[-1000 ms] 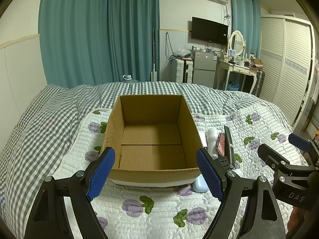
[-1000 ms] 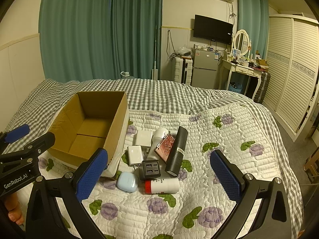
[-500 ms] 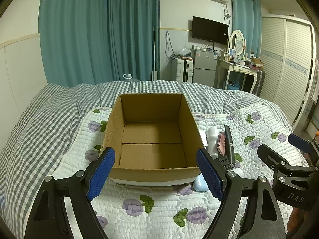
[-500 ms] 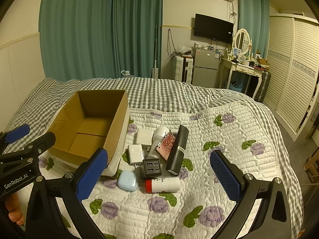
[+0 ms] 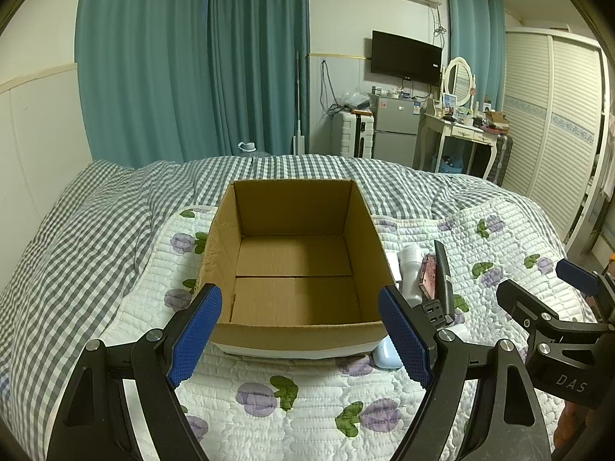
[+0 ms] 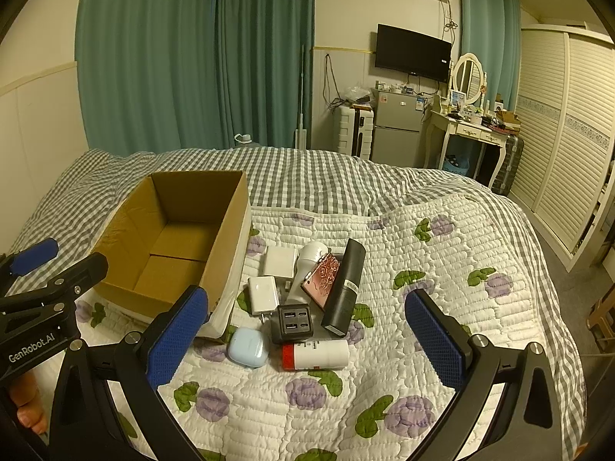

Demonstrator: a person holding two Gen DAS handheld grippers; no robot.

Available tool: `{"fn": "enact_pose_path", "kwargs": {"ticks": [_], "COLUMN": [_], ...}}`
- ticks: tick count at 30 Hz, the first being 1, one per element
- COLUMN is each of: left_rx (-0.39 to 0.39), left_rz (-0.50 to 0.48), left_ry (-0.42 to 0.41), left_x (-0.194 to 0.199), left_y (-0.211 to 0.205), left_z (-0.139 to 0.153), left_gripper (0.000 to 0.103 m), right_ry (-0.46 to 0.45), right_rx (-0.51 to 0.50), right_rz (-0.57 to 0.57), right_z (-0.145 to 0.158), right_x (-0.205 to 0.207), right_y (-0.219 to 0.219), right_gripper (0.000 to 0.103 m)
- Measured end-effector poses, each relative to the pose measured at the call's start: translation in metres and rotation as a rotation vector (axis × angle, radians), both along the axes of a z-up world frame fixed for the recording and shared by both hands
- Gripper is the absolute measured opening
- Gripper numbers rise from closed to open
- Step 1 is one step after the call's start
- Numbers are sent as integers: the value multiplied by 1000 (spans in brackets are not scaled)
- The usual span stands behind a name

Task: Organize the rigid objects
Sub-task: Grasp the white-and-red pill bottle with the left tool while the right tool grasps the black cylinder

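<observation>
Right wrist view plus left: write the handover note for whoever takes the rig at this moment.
Left gripper: open, holding nothing, facing the cardboard box.
Right gripper: open, holding nothing, above the pile.
Box sits on the quilt; nothing inside.
Beside it: two white adapters, black USB charger, light blue earbud case, white bottle with red cap, black bar, pink patterned phone.
Done: nothing packed. Left: everything.

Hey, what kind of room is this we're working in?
Most likely a bedroom in a home. The cardboard box sits on a bed with a floral quilt, a white dressing table with an oval mirror stands by the far wall, and louvred wardrobe doors fill the right side.
</observation>
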State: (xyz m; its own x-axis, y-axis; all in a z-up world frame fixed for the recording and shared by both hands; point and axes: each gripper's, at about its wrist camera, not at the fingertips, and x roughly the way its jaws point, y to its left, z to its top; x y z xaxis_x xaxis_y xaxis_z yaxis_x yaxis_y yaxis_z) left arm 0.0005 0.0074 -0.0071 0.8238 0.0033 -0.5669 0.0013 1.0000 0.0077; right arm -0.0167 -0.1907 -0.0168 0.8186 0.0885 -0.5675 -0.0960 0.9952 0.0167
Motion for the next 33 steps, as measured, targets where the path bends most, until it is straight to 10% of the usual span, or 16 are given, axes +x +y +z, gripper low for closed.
{"fn": "enact_pose_path", "kwargs": {"ticks": [33], "left_rx": [7], "left_rz": [-189], "left_ry": [297], "left_x": [39], "left_y": [-165], "left_z": [-91], "left_gripper": [86], "right_ry": [137], "right_rx": [-36], "right_rz": [-40], "right_z": [-41], "right_x": [48], "right_y": [-139], "right_gripper": [103]}}
